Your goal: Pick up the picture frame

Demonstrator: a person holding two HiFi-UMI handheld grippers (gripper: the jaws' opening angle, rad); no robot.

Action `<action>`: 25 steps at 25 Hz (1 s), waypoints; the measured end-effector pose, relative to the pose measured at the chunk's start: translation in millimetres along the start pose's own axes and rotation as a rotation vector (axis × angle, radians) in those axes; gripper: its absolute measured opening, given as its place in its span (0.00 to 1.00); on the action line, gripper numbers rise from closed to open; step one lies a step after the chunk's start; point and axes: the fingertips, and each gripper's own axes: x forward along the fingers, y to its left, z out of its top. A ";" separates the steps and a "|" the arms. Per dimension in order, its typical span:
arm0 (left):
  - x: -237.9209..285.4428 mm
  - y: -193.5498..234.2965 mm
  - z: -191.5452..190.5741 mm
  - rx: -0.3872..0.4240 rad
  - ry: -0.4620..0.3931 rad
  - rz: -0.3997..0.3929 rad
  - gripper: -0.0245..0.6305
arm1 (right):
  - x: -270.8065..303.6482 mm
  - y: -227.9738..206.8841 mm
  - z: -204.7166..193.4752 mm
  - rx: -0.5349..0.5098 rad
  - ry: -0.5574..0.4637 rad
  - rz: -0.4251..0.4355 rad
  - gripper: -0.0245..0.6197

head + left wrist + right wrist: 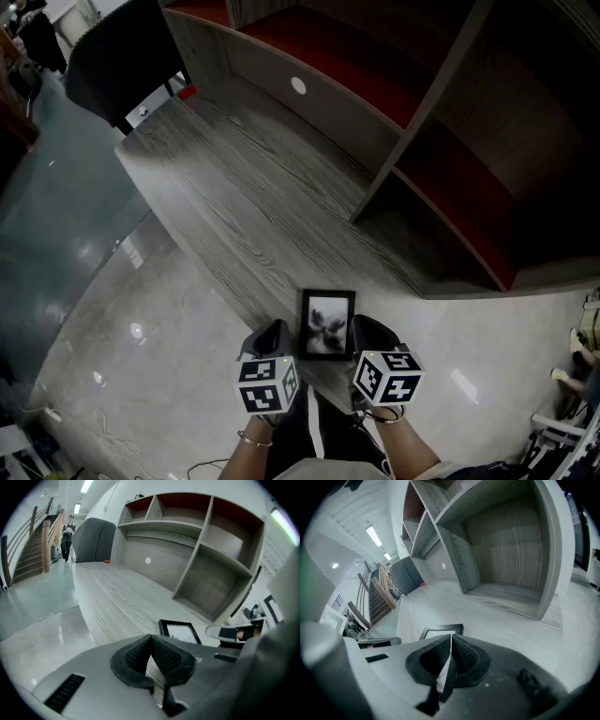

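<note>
A black picture frame (pixel 326 324) with a black-and-white photo lies flat on the grey wood-grain table (pixel 244 197), close to its front edge. My left gripper (pixel 272 337) sits just left of the frame and my right gripper (pixel 373 332) just right of it, both low at the table edge. In the left gripper view the frame (pixel 180 631) lies ahead and to the right of the left gripper (pixel 151 639), whose pads meet with nothing between them. The right gripper view has the frame (pixel 440 631) just ahead and slightly left of the shut, empty right gripper (pixel 451 638).
A grey shelf unit with red-backed compartments (pixel 450 141) stands along the table's far side. A dark curved chair back (pixel 122 56) and a small red item (pixel 187 92) are at the far left end. Glossy floor (pixel 103 319) lies left of the table; a staircase (pixel 28 550) and a person (pixel 68 534) are far off.
</note>
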 end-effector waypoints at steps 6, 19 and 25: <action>-1.3 2.6 -4.6 -0.003 0.003 0.001 0.06 | -0.2 1.2 -0.6 -0.010 -0.005 -0.013 0.09; -1.1 6.2 -5.5 -0.009 -0.004 0.009 0.06 | 3.2 3.8 -4.4 -0.004 0.006 0.001 0.20; 0.8 8.0 -7.7 -0.014 -0.002 0.015 0.06 | 7.8 2.0 -11.4 -0.004 0.033 0.007 0.21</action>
